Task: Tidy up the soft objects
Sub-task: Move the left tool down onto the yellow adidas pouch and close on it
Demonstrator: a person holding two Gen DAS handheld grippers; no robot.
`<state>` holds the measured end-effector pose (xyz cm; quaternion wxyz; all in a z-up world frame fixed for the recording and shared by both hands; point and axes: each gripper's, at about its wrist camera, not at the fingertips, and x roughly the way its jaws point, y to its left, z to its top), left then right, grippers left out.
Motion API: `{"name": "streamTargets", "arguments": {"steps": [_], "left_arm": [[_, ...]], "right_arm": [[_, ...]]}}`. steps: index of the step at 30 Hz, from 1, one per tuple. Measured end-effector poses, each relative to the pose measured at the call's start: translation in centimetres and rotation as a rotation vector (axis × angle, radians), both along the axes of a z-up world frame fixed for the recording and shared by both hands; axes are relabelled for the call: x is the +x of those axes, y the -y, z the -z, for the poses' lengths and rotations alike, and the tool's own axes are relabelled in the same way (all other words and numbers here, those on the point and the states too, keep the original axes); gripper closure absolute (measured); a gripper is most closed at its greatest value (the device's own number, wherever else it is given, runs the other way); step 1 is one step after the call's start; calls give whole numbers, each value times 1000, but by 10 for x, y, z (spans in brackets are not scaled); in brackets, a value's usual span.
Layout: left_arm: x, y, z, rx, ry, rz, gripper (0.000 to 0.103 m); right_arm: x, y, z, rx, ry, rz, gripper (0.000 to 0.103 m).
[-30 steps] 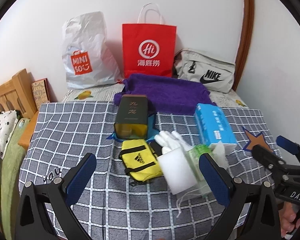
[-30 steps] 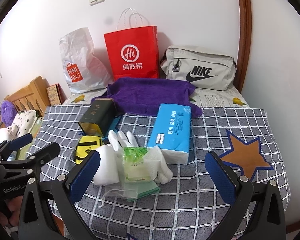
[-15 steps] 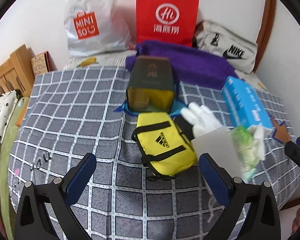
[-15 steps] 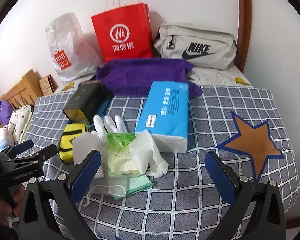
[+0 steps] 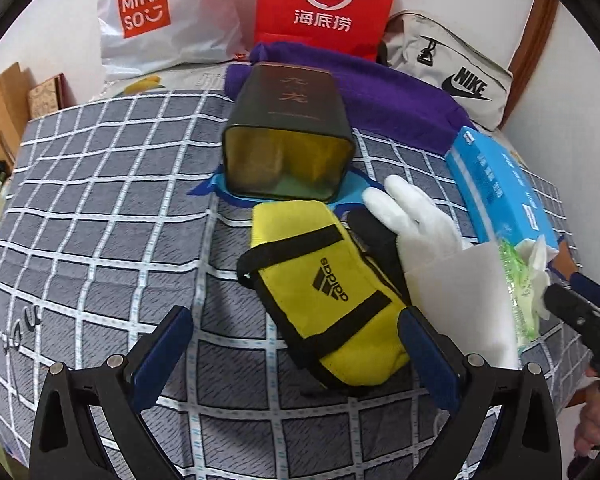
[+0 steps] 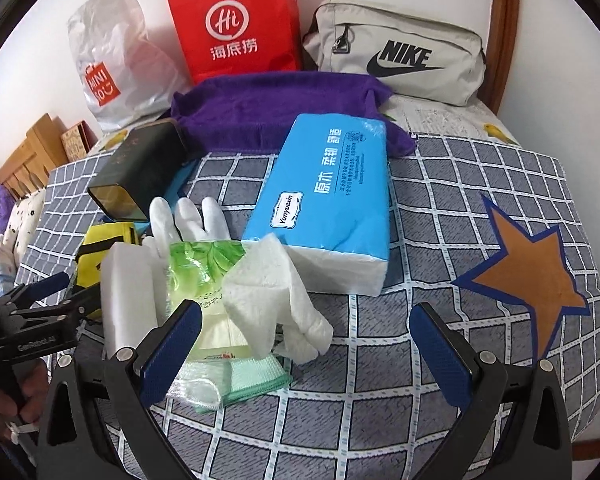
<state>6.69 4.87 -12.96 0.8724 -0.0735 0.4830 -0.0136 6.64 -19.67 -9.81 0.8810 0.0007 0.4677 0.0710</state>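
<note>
A yellow Adidas pouch (image 5: 324,296) lies on the checked blanket, its near end between the wide-open fingers of my left gripper (image 5: 296,356). Beside it are a white glove (image 5: 416,216), a white foam block (image 5: 464,304) and a green wipes pack (image 6: 200,276). A blue tissue pack (image 6: 332,200) lies behind a crumpled white tissue (image 6: 276,300). My right gripper (image 6: 306,352) is open and empty, just in front of the wipes and tissue. A purple towel (image 6: 272,108) lies further back.
A dark tin box (image 5: 288,136) lies on its side behind the pouch. A Miniso bag (image 5: 156,16), a red paper bag (image 5: 324,4) and a grey Nike bag (image 6: 396,52) stand against the wall. A wooden headboard (image 6: 24,156) is at the left.
My left gripper has moved forward and down to the yellow pouch, which now sits between its fingers. My right gripper has moved closer to the wipes and tissue.
</note>
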Motion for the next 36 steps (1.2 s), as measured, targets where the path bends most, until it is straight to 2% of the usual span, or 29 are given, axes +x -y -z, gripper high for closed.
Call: {"name": "streamTargets", "arguments": {"steps": [4, 9, 15, 36], "left_arm": [[2, 5, -2, -8, 3, 24, 0], [8, 14, 0, 37, 5, 33, 0], [14, 9, 5, 8, -3, 35, 0], [19, 11, 9, 50, -4, 46, 0]], "right_arm": [[7, -4, 4, -13, -15, -2, 0], [12, -8, 6, -30, -22, -16, 0], [12, -10, 5, -47, -27, -31, 0], [8, -20, 3, -73, -31, -58, 0]]}}
